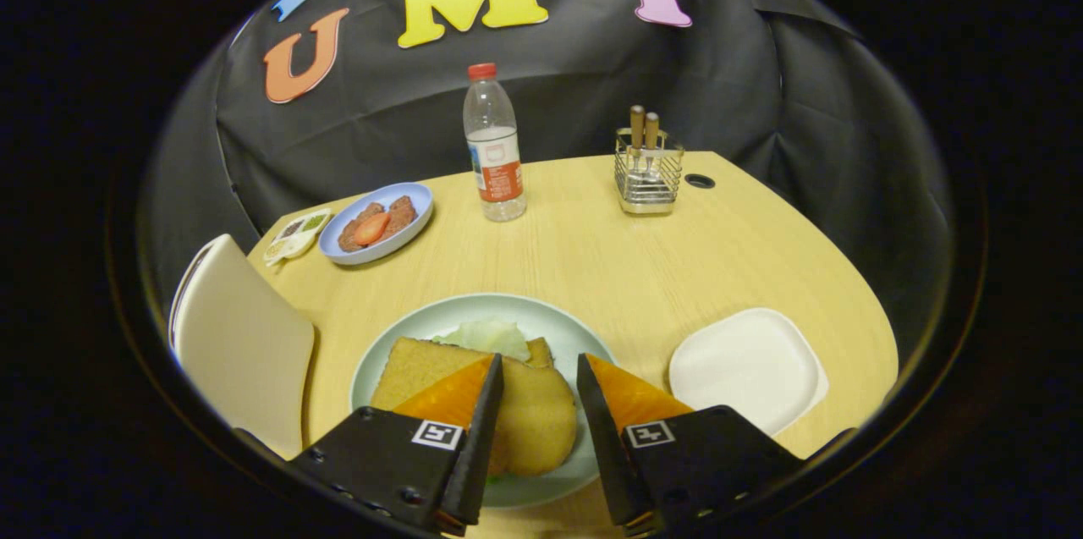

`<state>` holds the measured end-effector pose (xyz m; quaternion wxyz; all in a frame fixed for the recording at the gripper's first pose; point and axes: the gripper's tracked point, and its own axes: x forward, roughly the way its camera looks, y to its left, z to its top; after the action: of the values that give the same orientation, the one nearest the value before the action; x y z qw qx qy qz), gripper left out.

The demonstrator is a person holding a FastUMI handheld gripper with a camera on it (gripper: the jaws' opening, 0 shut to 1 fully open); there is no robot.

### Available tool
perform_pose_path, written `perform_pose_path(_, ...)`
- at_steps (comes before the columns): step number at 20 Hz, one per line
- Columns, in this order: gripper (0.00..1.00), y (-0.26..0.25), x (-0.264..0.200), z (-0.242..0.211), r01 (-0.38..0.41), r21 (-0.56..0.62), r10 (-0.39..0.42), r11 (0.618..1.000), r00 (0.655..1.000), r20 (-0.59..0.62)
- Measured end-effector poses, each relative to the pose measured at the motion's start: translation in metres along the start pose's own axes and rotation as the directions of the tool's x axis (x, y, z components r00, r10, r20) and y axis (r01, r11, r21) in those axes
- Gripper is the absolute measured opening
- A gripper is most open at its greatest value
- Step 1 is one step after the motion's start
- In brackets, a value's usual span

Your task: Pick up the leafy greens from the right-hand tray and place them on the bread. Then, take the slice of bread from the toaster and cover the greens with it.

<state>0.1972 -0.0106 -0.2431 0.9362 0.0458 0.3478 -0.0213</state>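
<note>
Tongs (540,378): spread apart, gripping nothing. The gap between the two fingers lies over the top slice of bread (525,416), and the tips hover just above it; contact cannot be confirmed.

Plate (398,340): pale green, round, directly under and ahead of the tongs. It carries a stack: a rounded slice of bread on top, a second squarer slice (419,370) showing beneath it on the left side, and the greens (486,338), pale leafy matter, protruding from under the bread at the far edge. The greens are thus on the plate, mostly covered by the upper slice.

Tray (749,365): white, square with rounded corners, on the surface (592,260) to the right of the plate, apart from it. Nothing lies on it.

Toaster (241,344): white body at the left of the plate, near the surface's left edge. Its slot cannot be seen from this angle.

Farther back, left: a blue dish (419,213) holding brown pieces and one red slice; just left of it, touching or nearly so, a small white condiment dish (296,236) with several compartments.

Farther back, centre: a clear bottle (493,145), red cap, upright.

Farther back, right: a wire rack (648,175) holding two wooden-handled utensils, upright. Just beside it, a dark round hole (700,180) in the surface.
</note>
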Motion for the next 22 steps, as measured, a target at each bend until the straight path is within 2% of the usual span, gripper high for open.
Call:
perform_pose_path(3, 0.58, 0.002, -0.023, 0.01, 0.002, -0.004, -0.002, 1.0, 0.998, 0.061)
perform_pose_path(8, 0.96, 0.013, -0.078, 0.023, 0.026, -0.042, -0.017, 0.999, 0.982, 0.191)
perform_pose_path(10, 0.97, 0.025, -0.104, 0.024, 0.038, -0.072, -0.02, 0.997, 0.971, 0.238)
perform_pose_path(12, 0.97, 0.037, -0.133, 0.032, 0.061, -0.105, -0.024, 0.993, 0.946, 0.325)
perform_pose_path(13, 0.97, 0.05, -0.144, 0.033, 0.044, -0.123, 0.004, 0.991, 0.932, 0.363)
perform_pose_path(14, 0.96, 0.059, -0.153, 0.028, 0.038, -0.129, 0.013, 0.991, 0.927, 0.374)
perform_pose_path(16, 0.95, 0.055, -0.161, 0.018, 0.1, -0.131, -0.044, 0.986, 0.925, 0.378)
perform_pose_path(19, 0.96, 0.059, -0.178, 0.015, 0.152, -0.154, -0.073, 0.976, 0.9, 0.429)
perform_pose_path(22, 0.95, 0.063, -0.189, 0.009, 0.136, -0.152, -0.055, 0.979, 0.893, 0.446)
